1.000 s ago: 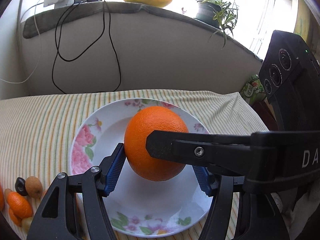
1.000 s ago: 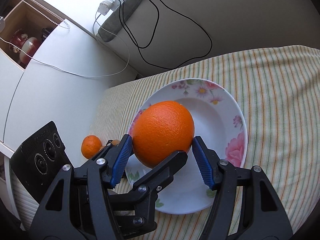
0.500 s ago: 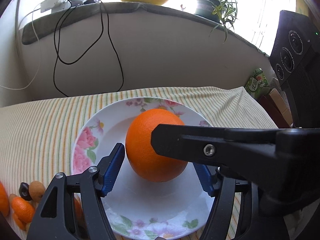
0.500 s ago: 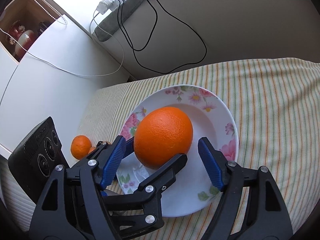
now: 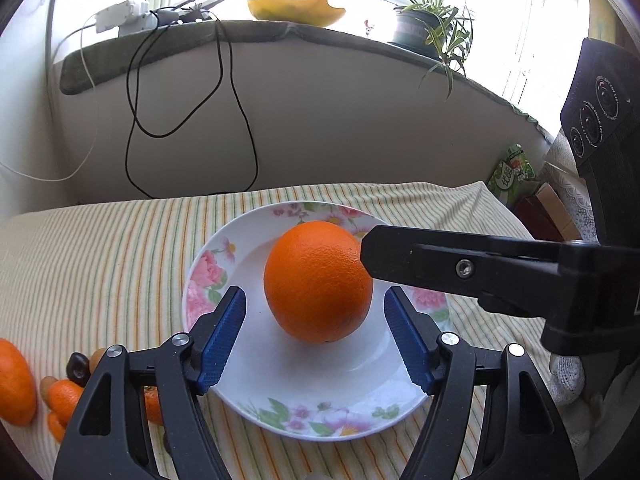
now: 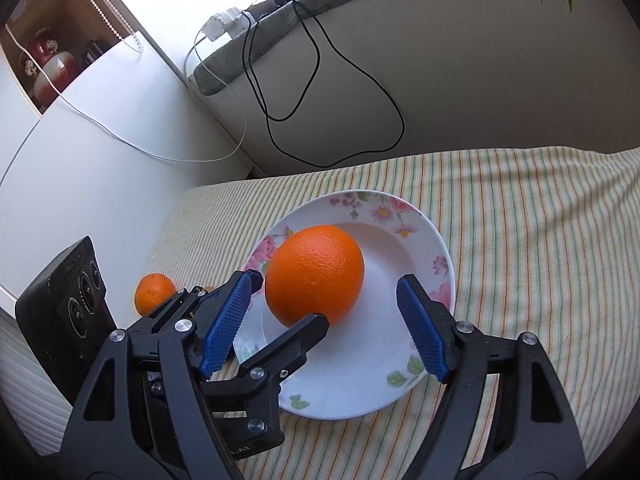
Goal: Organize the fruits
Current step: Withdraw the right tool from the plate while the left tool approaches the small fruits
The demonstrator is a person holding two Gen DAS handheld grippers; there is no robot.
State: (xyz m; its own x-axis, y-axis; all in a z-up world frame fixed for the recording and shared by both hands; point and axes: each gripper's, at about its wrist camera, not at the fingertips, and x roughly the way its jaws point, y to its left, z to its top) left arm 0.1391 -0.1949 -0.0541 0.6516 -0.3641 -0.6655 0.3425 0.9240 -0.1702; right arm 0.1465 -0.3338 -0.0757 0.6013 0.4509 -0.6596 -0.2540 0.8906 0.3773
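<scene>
A large orange rests in a white plate with a flower rim on the striped cloth. My left gripper is open, and its blue pads stand on either side of the orange with a gap on each side. From the right, my right gripper also straddles the orange, open, pads clear of the peel. One black finger of the right gripper crosses the left wrist view beside the orange. In the right wrist view a left finger reaches under the orange.
Small mandarins and a dark fruit lie on the cloth left of the plate. Behind are a wall with hanging black cables and a sill with a potted plant and a yellow bowl.
Both grippers' jaws have spread off the orange, which now sits free on the plate. The right gripper has drawn back and up a little and rolled slightly.
</scene>
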